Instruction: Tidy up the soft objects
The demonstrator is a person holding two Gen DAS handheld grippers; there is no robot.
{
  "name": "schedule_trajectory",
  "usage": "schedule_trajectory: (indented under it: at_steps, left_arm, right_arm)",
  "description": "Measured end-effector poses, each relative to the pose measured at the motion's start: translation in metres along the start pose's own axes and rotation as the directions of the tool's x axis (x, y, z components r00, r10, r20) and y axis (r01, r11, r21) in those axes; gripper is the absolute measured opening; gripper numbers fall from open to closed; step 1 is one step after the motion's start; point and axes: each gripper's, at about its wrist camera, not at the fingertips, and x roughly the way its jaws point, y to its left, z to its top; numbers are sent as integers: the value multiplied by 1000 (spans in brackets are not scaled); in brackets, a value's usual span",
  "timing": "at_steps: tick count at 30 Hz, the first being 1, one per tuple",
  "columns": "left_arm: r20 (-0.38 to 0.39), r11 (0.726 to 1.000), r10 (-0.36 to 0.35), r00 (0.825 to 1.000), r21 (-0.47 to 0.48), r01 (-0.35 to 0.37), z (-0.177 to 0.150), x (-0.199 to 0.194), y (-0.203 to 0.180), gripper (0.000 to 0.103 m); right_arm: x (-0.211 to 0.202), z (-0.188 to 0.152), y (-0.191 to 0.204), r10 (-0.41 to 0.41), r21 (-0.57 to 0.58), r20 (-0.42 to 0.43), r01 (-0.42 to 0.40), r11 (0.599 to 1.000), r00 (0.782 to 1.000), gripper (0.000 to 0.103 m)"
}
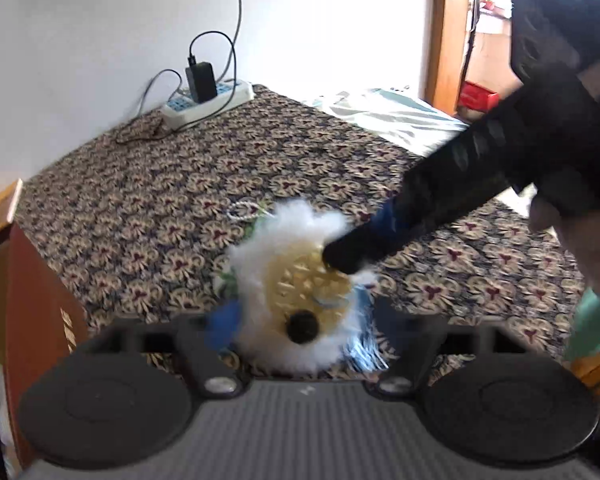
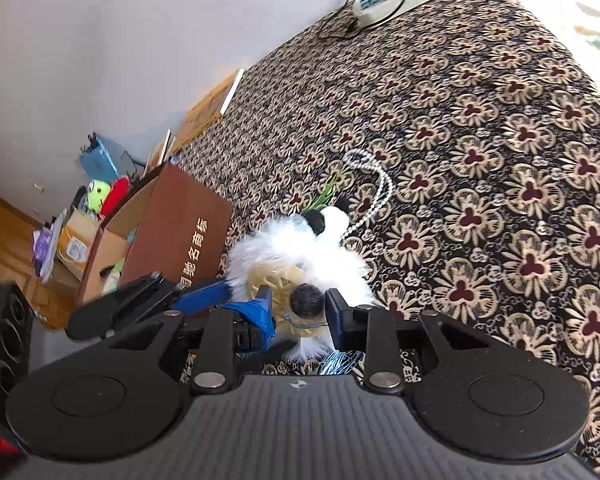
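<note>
Right gripper (image 2: 298, 312) pinches the fluffy toy (image 2: 300, 256), left gripper (image 1: 300, 336) gapes empty, so I'd lift gently toward the box (image 2: 172, 236) at ten o'clock.

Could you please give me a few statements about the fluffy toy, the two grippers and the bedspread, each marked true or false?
1. The fluffy white plush toy with a tan woven face and black pompom nose lies on the dark floral-patterned bedspread. True.
2. The right gripper has its blue-padded fingers on either side of the toy's face. True.
3. The left gripper is clamped on the toy. False: its fingers stand wide, either side of the toy.
4. The white power strip with a black adapter sits on the floor. False: it rests on the bedspread near the wall.
5. A white bead string lies beside the toy. True.
</note>
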Motion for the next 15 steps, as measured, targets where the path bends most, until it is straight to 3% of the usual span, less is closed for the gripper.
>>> schedule_trajectory:
  at_steps: [3,8,15]
  left_arm:
    - [17,997,-52,999,-53,53,-1,-13,11,85]
    - [48,966,-107,993,-232,115,9,-17,41,97]
    - [17,833,-247,969,-508,221,25,13,84,100]
  right_arm:
    - [-13,10,-7,55,68,36,-58,996,998,14]
    - [-11,39,-10,34,93,63,-40,995,997,14]
    - [27,68,-6,5,87,-64,0,996,998,16]
